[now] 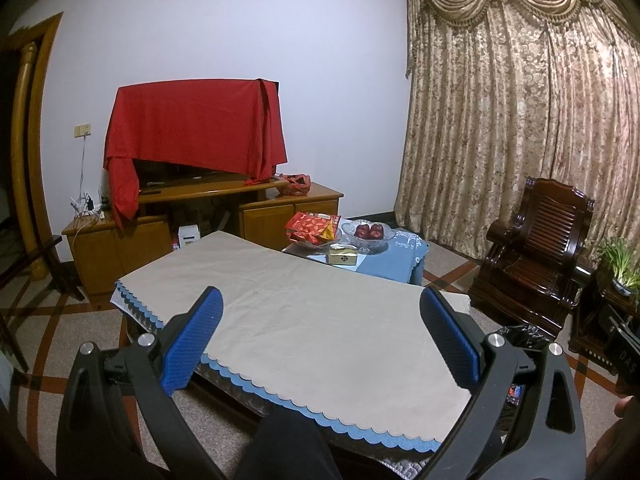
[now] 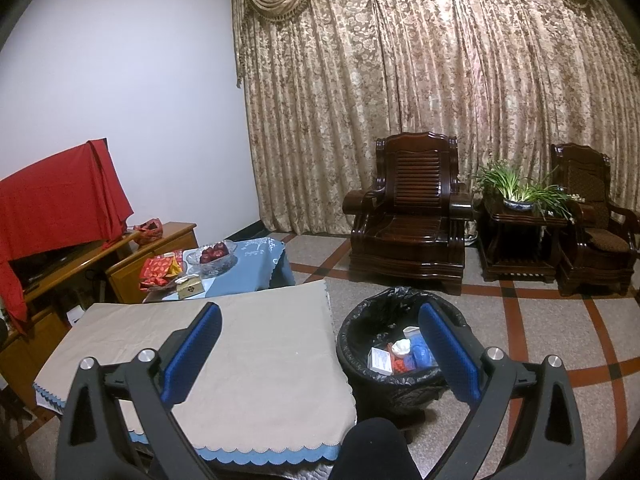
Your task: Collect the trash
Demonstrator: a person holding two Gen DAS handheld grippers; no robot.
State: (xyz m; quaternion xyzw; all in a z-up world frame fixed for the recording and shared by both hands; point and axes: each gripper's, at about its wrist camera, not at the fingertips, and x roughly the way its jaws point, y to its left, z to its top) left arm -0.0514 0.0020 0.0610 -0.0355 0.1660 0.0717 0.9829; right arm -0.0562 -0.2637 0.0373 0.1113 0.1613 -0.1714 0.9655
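Trash (image 2: 400, 354), mixed paper, white tissue and blue plastic scraps, already down inside round bin with black plastic liner (image 2: 360, 356) on floor just beside low table under beige cloth (image 2: 256, 360). Nothing loose visible on that cloth. Left gripper (image 1: 320, 336) and right gripper (image 2: 320, 344) both spread wide, carrying nothing. Collection looking near finished.

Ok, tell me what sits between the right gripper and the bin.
Nothing visible. The right gripper is open and empty, and the bin stands on the floor right of the table, its mouth uncovered, with trash already inside.
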